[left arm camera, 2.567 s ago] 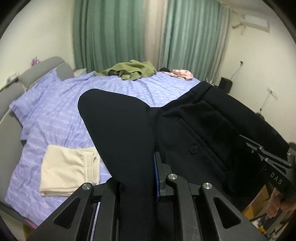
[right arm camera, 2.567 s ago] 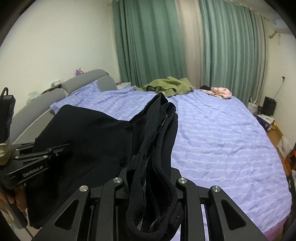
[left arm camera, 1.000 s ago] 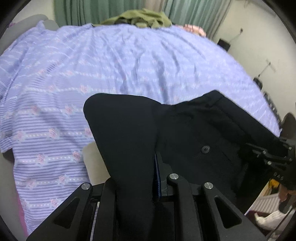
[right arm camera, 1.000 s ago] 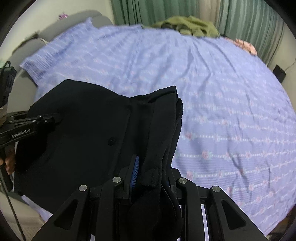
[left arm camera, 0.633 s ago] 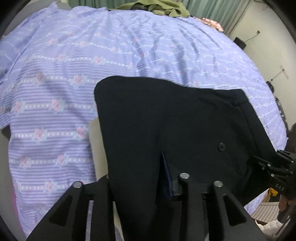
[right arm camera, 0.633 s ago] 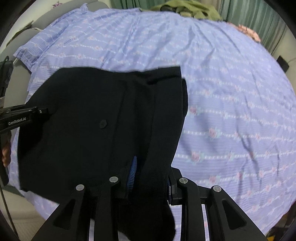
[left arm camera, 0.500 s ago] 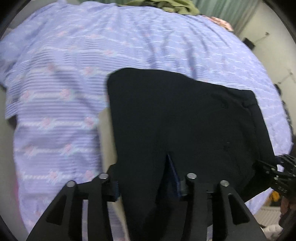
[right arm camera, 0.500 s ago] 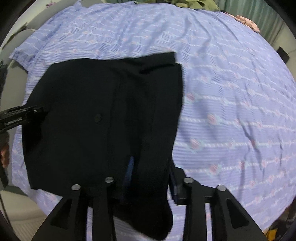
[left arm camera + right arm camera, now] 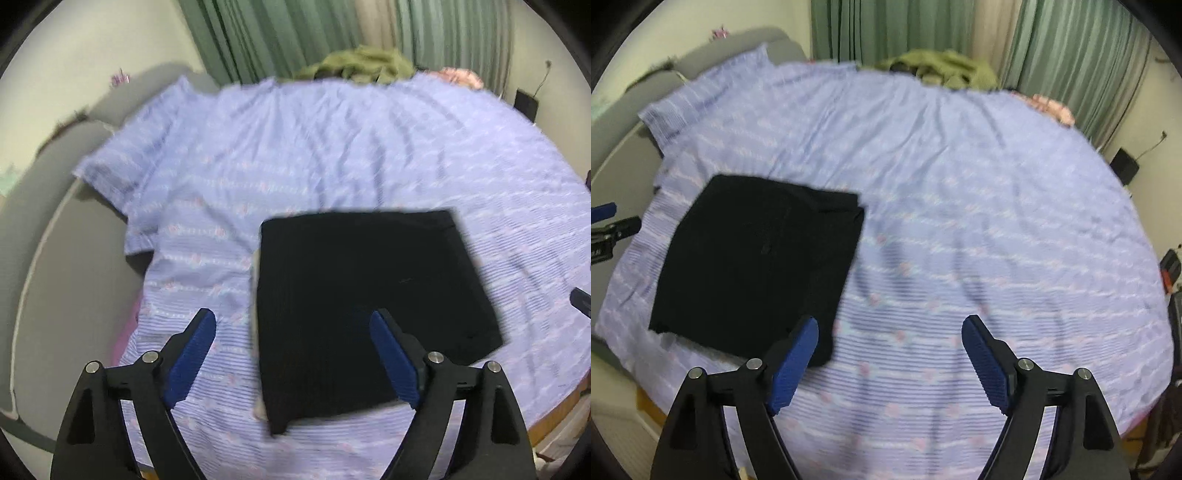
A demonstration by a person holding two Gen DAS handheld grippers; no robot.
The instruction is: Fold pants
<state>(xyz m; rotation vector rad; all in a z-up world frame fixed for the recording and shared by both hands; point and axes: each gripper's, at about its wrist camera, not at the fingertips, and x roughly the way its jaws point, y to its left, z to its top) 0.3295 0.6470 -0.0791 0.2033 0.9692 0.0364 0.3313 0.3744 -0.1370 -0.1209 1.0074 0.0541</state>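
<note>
The black pants [image 9: 365, 306] lie flat as a folded, roughly square packet on the purple striped bed [image 9: 332, 147], near the bed's close edge and toward its headboard side, with a sliver of a pale folded garment [image 9: 254, 295] peeking out along one edge beneath them. Both sets of jaws have just been opening and now stand wide and released, with nothing pinched between the pads. The left gripper [image 9: 291, 354] hangs above the packet's near edge, one blue pad over the black cloth and the other over bare sheet, so the pants lie straight ahead of it and a little to its right. The right gripper [image 9: 890, 354] looks mostly at open bedding; the pants [image 9: 757, 266] sit ahead and to its left, only their near corner reaching its left pad. By my reading the fold looks finished, and any tidying touch would fall to the left hand, which is nearer. A green garment [image 9: 938, 68] lies heaped far off by the curtains [image 9: 879, 26].
</note>
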